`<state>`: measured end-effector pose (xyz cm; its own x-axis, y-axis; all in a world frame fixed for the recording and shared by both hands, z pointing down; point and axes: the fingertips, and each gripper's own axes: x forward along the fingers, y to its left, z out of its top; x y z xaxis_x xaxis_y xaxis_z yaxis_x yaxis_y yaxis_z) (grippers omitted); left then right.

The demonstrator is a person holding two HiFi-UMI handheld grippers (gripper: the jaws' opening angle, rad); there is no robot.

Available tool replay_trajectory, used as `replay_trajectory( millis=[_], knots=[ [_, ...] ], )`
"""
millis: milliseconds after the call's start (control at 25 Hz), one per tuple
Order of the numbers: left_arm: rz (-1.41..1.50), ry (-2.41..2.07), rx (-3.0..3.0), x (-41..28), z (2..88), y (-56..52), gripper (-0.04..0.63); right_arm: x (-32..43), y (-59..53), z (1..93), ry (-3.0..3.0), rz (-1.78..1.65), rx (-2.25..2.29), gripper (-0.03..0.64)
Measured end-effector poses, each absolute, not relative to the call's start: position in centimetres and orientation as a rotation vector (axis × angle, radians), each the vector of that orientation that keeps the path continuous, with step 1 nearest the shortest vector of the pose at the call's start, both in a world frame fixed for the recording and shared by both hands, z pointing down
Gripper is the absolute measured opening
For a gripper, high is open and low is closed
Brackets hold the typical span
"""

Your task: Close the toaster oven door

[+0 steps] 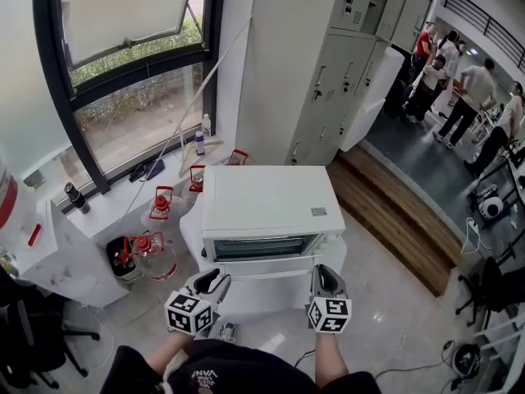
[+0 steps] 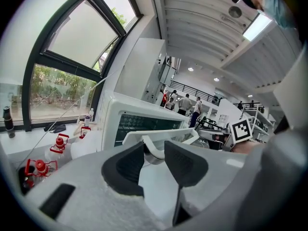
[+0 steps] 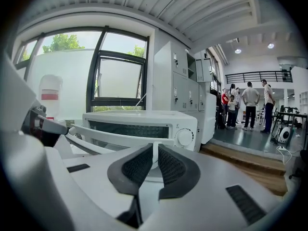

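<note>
Oven (image 1: 267,199) sits on a white stand, door (image 1: 271,290) dropped open toward me. Left gripper (image 1: 215,281) is at the door's front edge, left end, jaws about half apart with the handle (image 2: 159,134) just past the tips. Right gripper (image 1: 326,279) is at the right end, jaws at a narrow slit, nothing visibly pinched. Left of the oven are clear red-capped jugs (image 1: 160,208), contents not discernible, and a black bucket (image 1: 115,261) holding something red.

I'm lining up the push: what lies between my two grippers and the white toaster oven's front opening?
Only its folded-down white door, handle edge nearest you; the head view shows it.
</note>
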<state>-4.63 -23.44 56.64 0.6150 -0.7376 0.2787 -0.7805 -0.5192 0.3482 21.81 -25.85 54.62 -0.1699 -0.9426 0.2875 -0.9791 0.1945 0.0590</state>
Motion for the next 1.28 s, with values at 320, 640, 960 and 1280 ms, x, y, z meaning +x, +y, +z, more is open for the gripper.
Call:
replay_trajectory(
  millis=[320,640,960,1280],
  knots=[
    [0.106,-1.195,2.391,-5.0,55.8,-24.9,0.144,21.8,-27.4,53.8,-2.192,0.175,1.842,0.002],
    [0.091,-1.196,2.381,-5.2,55.5,-25.9,0.144,21.5,-28.3,53.4,-2.200,0.171,1.831,0.002],
    [0.078,-1.199,2.375,-5.3,55.1,-27.1,0.144,21.5,-29.5,53.0,-2.212,0.162,1.835,0.002],
    [0.071,-1.200,2.371,-5.5,54.7,-27.9,0.144,21.1,-30.3,52.6,-2.212,0.163,1.826,0.002]
  ],
)
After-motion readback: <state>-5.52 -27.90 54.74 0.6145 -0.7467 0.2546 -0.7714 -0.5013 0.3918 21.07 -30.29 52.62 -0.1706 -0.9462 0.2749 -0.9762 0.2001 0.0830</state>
